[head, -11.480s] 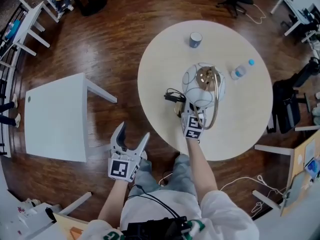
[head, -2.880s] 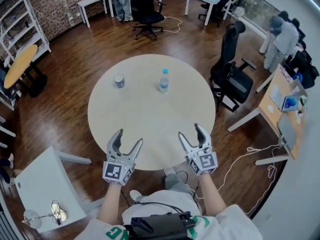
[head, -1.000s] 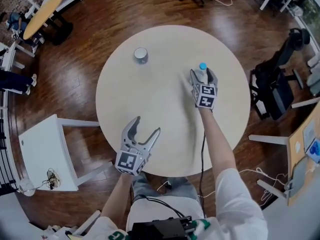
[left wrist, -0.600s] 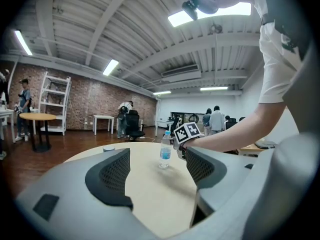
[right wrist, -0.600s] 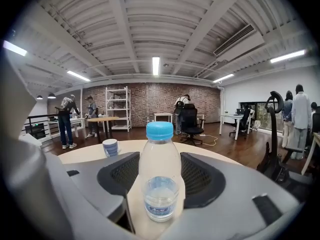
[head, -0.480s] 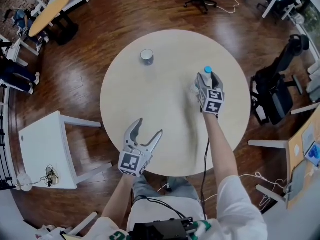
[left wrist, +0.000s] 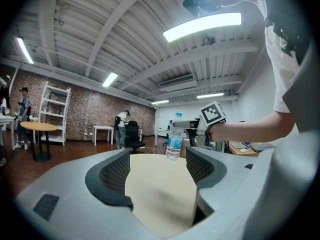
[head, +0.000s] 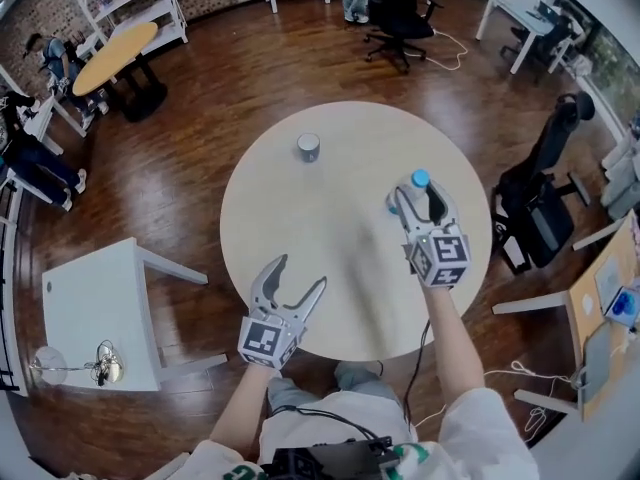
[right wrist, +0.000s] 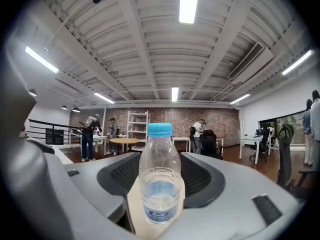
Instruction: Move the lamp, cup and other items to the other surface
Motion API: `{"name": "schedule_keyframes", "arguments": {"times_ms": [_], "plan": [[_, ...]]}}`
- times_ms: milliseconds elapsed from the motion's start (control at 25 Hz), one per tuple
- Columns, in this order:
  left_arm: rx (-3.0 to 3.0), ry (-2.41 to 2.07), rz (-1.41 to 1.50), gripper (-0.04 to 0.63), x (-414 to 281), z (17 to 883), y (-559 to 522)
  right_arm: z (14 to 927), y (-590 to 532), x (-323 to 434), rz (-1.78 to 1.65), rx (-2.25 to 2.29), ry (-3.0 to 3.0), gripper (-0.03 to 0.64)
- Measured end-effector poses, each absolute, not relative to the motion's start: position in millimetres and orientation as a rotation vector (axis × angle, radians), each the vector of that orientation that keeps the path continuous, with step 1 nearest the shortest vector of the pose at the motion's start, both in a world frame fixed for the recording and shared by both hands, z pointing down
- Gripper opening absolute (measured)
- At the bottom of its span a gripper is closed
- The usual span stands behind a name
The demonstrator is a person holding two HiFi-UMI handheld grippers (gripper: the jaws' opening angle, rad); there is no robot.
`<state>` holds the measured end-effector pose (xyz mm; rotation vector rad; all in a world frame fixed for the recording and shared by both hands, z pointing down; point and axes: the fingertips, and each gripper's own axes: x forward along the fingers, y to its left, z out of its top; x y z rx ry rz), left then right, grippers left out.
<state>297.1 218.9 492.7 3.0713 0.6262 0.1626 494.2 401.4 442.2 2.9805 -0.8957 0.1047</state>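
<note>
Pinching the bottle (right wrist: 160, 184) upright over the round table (head: 300, 218), right gripper (head: 415, 196) has just closed; left gripper (head: 298, 276) spread, empty; cup (head: 308, 147) on table; lamp (head: 100, 365) on white table (head: 90, 298).

The head view looks steeply down on the round table (head: 300, 238) from high above. Both gripper views sit low over the table, looking level across it. All three show the water bottle (right wrist: 159, 184).
</note>
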Motion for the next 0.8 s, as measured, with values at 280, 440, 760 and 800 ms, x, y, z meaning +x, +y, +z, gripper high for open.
{"name": "schedule_keyframes", "arguments": {"times_ms": [280, 440, 760, 800], "plan": [[3.078, 0.513, 0.117, 0.344, 245, 480, 157, 435, 362, 397, 0.152, 3.054, -1.05, 0.278], [3.065, 0.4, 0.11, 0.344, 218, 470, 120, 446, 326, 358, 0.212, 3.072, -1.134, 0.278], [3.1, 0.13, 0.074, 0.344, 165, 462, 51, 443, 250, 305, 0.223, 2.971, -1.388, 0.278], [3.097, 0.082, 0.07, 0.344, 154, 462, 39, 442, 236, 296, 0.225, 2.951, -1.446, 0.278]]}}
